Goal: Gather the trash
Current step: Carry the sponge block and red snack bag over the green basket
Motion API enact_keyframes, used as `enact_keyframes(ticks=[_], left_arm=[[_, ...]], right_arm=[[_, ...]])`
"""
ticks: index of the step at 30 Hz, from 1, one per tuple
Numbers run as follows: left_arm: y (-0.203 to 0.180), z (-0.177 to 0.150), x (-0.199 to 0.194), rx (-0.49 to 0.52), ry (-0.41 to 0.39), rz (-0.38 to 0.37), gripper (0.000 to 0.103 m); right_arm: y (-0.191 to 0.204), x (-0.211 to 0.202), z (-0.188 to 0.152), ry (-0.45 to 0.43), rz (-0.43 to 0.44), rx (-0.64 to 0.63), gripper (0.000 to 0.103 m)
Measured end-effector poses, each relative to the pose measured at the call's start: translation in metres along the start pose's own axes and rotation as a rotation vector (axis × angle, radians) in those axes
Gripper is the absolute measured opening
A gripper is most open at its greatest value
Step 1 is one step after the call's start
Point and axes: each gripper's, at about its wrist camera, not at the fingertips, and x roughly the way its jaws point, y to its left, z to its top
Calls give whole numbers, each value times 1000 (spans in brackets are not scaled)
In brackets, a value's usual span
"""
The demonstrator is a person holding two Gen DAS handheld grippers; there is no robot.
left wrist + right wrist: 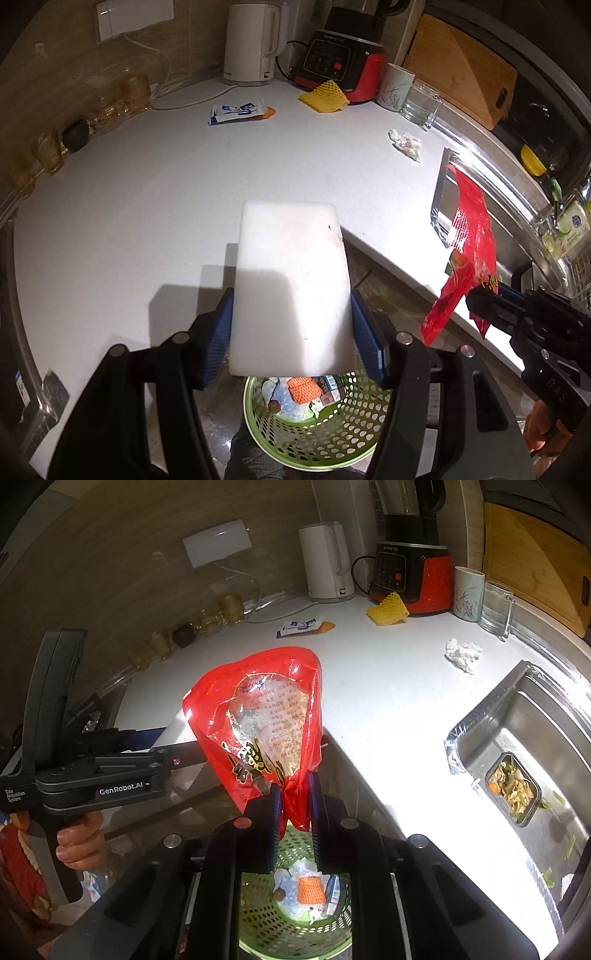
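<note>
Along the back wall, amber glass jars (122, 98) line the left, then the white kettle (255, 44), the red and black blender (341, 59), a patterned cup (399, 90) and a clear glass (421, 105) toward the sink (532, 738). On the white counter (129, 206) lie a blue and white wrapper (236, 112), yellow foam netting (325, 96) and a crumpled tissue (406, 144), well apart from one another. The left gripper (291, 328) clamps a white foam block (291, 288) between its blue pads, above the green perforated basket (343, 424) (already holding scraps, half hidden by the block). To the right, the right gripper (295, 808) is pinched tight on the red plastic bag (258, 723), also over the basket. In the sink sits a container of vegetable peelings (513, 788).
</note>
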Motion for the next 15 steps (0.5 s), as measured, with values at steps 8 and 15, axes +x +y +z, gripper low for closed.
enact_keyframes(ticks=[8, 15], left_arm=[[-25, -49, -17, 12, 21, 23, 58], [-38, -83, -9, 25, 70, 33, 58]], right_arm=[[4, -33, -48, 22, -6, -6, 15], [-2, -37, -71, 59, -16, -7, 15]])
